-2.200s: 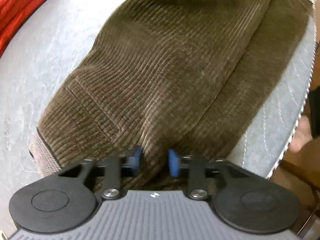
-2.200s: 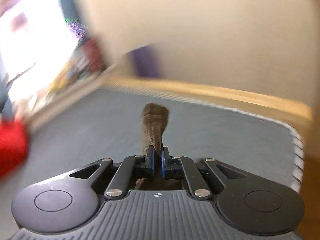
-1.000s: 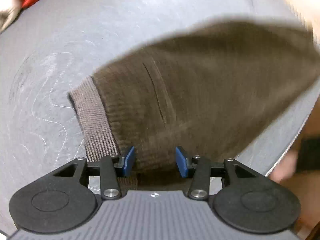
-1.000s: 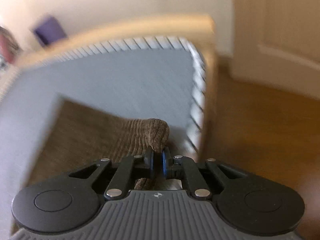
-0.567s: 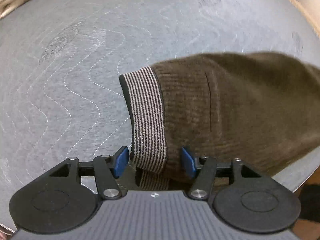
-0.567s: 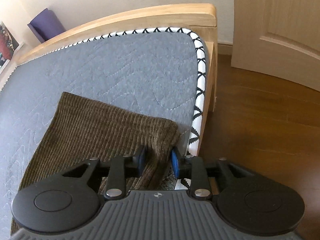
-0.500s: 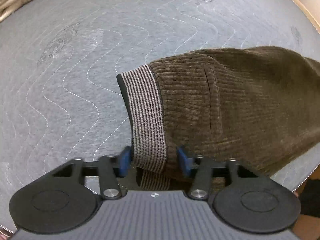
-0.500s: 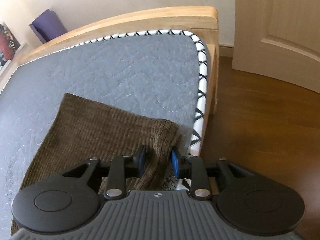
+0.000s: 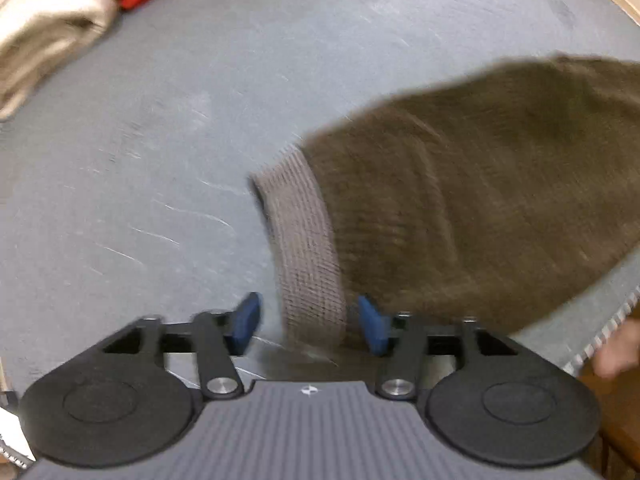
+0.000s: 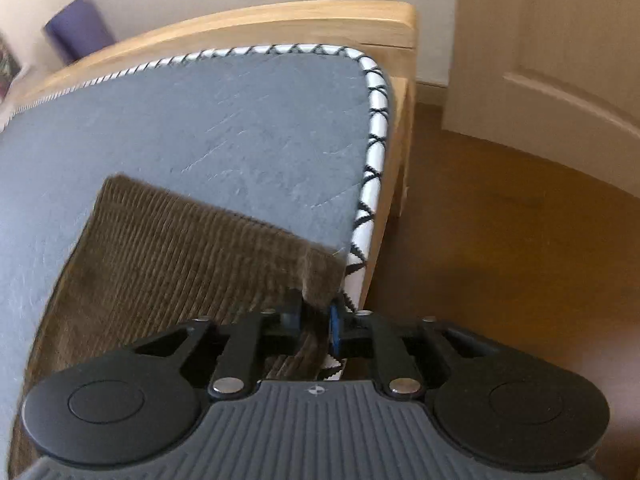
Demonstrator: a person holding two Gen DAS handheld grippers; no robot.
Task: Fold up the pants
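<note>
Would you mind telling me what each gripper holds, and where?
Left gripper: open, jaws just widened around the pants waistband. Right gripper: pants corner between its pads.

My left gripper [image 9: 308, 322] points steeply down with its jaws just opened wide, neither blue pad pressing anything, while my right gripper [image 10: 316, 314], also angled down, has its jaws just eased slightly apart, a narrow gap between them.

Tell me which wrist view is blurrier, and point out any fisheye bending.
Left wrist view: heavier motion blur, smearing the brown corduroy pants and the grey quilted mattress. Right wrist view: sharper, mild smear at the pants' edge; fisheye bows the light wooden bed frame.
</note>
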